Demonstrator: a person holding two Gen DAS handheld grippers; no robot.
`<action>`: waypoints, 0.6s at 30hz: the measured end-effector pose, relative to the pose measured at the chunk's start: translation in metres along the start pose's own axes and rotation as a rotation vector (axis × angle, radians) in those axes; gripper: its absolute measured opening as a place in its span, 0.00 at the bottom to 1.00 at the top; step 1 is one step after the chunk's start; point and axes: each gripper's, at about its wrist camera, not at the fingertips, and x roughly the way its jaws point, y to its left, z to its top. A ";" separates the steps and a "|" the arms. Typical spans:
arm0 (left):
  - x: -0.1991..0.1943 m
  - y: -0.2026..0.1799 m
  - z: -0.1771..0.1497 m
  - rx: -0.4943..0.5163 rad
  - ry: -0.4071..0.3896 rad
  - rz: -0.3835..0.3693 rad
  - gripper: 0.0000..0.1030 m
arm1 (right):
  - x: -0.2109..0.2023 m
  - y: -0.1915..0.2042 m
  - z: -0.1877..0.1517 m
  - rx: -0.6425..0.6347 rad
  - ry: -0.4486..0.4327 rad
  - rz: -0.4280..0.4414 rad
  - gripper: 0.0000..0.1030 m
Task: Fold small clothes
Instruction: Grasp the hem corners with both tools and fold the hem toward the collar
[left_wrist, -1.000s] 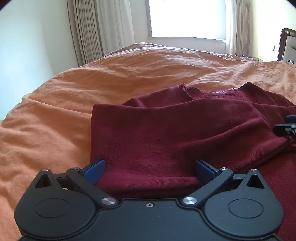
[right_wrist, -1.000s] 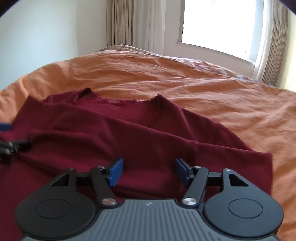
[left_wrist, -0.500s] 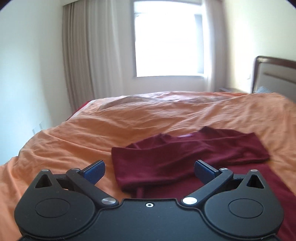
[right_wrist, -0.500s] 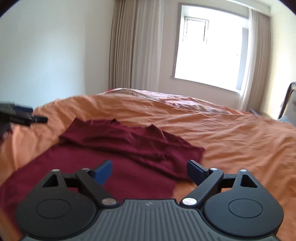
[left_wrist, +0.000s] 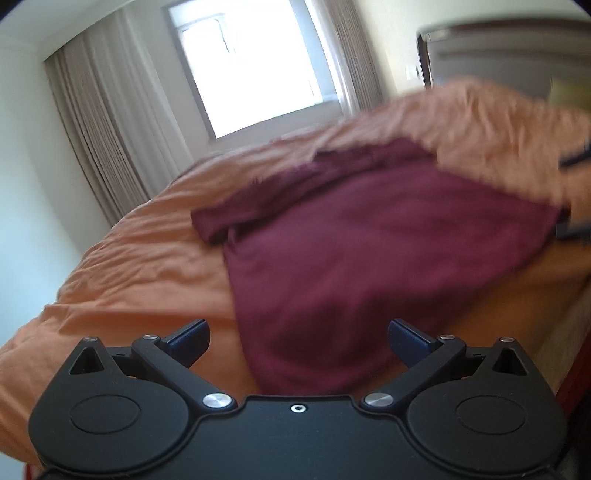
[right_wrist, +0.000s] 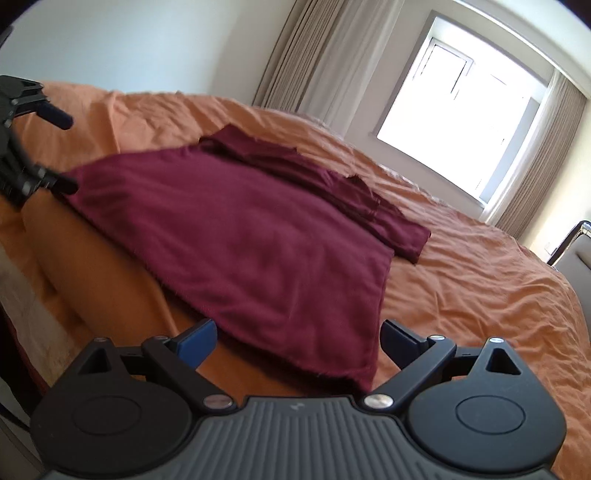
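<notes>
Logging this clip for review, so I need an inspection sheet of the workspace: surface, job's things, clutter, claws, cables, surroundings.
Surface: bed with wrinkled orange cover, draping over the near edge.
Job's things: one maroon top, lying flat, sleeves folded across the upper part; the hem reaches the near edge.
Clutter: nothing seen.
Claws: left claw open, holding nothing, over one hem corner; right claw open, holding nothing, over the other hem corner. Left view is motion-blurred.
Cables: nothing seen.
Surroundings: bright window with beige curtains, pale walls, dark headboard.
</notes>
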 end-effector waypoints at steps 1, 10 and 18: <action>0.003 -0.006 -0.008 0.038 0.017 0.021 1.00 | -0.001 0.001 -0.004 -0.010 0.001 -0.005 0.95; 0.016 -0.025 -0.025 0.145 0.054 0.025 1.00 | 0.003 -0.002 -0.013 -0.029 0.034 -0.038 0.97; 0.028 -0.033 -0.021 0.185 -0.012 0.087 1.00 | 0.016 0.004 -0.028 -0.123 0.091 -0.102 0.98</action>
